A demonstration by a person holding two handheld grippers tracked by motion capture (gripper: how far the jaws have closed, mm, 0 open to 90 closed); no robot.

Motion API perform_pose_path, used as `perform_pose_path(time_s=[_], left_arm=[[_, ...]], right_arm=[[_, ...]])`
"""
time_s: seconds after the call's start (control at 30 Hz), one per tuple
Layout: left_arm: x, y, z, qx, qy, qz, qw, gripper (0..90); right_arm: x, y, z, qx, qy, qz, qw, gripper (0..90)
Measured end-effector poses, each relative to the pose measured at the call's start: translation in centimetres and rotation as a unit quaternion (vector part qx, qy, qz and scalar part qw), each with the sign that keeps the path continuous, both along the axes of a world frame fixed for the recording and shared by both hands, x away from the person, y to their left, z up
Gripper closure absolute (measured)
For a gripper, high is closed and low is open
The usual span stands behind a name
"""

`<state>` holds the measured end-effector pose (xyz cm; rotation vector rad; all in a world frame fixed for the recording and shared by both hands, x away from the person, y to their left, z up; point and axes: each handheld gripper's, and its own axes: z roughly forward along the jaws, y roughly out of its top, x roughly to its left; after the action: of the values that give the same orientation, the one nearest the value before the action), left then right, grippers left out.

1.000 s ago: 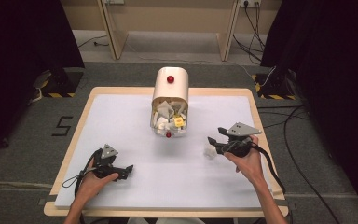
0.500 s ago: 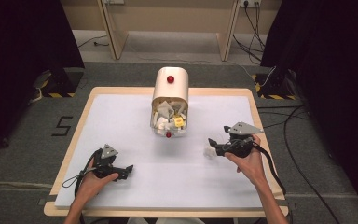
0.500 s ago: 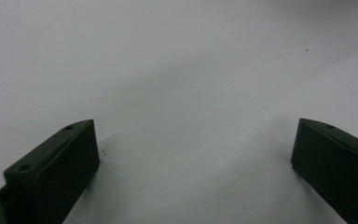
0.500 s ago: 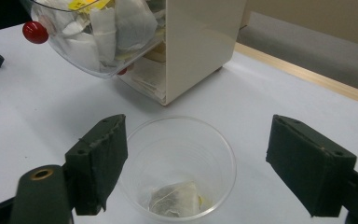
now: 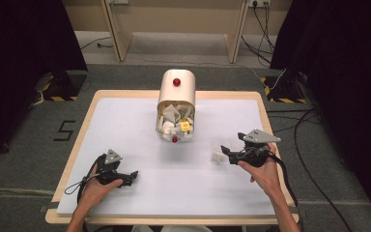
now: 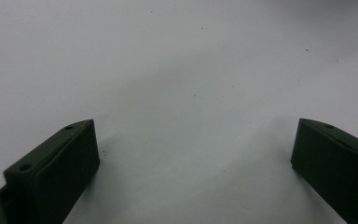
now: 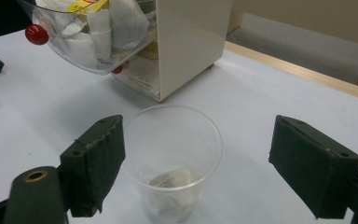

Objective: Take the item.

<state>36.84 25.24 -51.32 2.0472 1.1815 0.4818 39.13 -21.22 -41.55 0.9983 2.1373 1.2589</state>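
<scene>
The right gripper has just been opening, its jaws released either side of the clear plastic cup holding a tea bag on the white tabletop; draw back straight, without tipping it. The left gripper rests open

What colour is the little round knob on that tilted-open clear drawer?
Red; the round knob on the clear plastic drawer shows best in the right gripper view.

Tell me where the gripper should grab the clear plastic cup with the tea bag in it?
Grip the clear plastic cup across its upper wall, just below the rim, coming level from the near side where the right gripper already straddles it with open jaws. The cup stands upright and is round, so opposite sides suit flat pads. Squeeze gently, since thin plastic probably bends. The tea bag lies at the bottom.
</scene>
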Motion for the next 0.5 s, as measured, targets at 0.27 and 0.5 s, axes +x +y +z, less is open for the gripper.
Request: perform_pose_path(time_s=[0.27, 0.5], left_arm=[[0.0, 0.0, 0.0, 0.0, 0.0, 0.0, 1.0, 0.0], [0.0, 0.0, 0.0, 0.0, 0.0, 0.0, 1.0, 0.0]], right_arm=[[-0.55, -0.54, -0.25, -0.001, -0.001, -0.005, 1.0, 17.8], [-1.04, -0.98, -0.4, 0.0, -0.002, -0.007, 1.0, 17.8]])
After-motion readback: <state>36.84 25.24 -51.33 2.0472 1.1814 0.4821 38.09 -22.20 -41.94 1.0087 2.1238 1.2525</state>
